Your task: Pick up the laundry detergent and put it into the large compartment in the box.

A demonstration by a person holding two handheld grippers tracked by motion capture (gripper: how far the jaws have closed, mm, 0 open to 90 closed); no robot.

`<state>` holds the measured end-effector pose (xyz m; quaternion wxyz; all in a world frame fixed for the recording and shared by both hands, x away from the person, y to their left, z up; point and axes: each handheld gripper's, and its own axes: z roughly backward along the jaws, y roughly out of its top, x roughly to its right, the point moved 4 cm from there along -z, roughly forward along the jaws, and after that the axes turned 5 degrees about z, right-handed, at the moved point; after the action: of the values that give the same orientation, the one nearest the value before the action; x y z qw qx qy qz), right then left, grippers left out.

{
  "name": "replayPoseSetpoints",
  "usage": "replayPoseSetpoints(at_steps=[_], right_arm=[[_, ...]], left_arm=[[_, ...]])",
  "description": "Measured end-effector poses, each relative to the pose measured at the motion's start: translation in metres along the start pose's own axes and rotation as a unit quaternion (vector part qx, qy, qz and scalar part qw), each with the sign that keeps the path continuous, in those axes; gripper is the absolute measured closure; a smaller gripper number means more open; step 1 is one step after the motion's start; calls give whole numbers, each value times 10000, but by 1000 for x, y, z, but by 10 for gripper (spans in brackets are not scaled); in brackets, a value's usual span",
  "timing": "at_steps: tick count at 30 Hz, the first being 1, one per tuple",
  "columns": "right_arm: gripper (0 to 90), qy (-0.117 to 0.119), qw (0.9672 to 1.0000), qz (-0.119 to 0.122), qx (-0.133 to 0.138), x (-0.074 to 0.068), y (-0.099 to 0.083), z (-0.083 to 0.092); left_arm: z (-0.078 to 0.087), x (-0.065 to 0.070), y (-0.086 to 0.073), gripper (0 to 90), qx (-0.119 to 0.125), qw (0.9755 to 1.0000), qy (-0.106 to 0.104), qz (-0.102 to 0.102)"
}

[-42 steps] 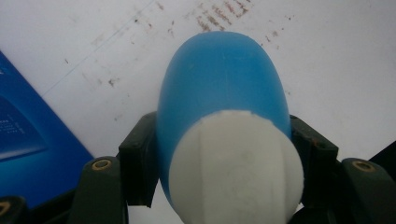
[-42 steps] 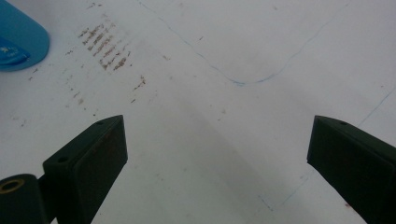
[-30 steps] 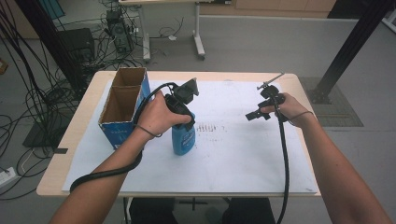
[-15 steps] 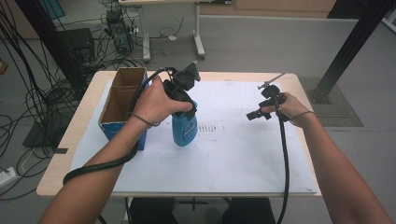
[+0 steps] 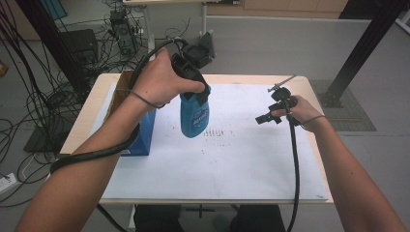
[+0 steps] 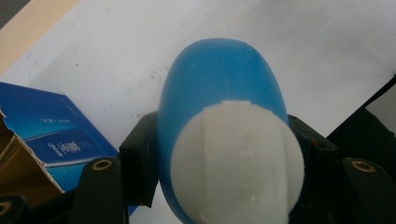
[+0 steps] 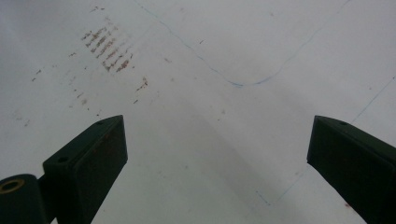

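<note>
Blue bottle (image 5: pixel 194 113) hangs clamped in raised left gripper (image 5: pixel 196 82).

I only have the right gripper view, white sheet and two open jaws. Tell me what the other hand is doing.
Observer: The left gripper is shut on a blue bottle, held up above the table.
Operator: Say which end it grips.
Observer: The top; its jaws squeeze the body just under the white cap.
Operator: Report what's beside it.
Observer: An open blue box stands at the sheet's left edge.
</note>
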<state>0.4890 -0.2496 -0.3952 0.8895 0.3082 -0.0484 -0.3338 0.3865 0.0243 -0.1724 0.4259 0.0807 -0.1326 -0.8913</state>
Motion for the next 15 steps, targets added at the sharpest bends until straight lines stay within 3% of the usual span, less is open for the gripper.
replayPoseSetpoints(at_steps=[10, 15], right_arm=[[45, -16, 10000, 8, 13, 0, 0, 2], [45, -39, 10000, 10, 10, 1, 0, 3]], left_arm=[[30, 5, 18, 378, 70, 9999, -3, -81], [55, 5, 30, 379, 217, 9997, 83, -89]])
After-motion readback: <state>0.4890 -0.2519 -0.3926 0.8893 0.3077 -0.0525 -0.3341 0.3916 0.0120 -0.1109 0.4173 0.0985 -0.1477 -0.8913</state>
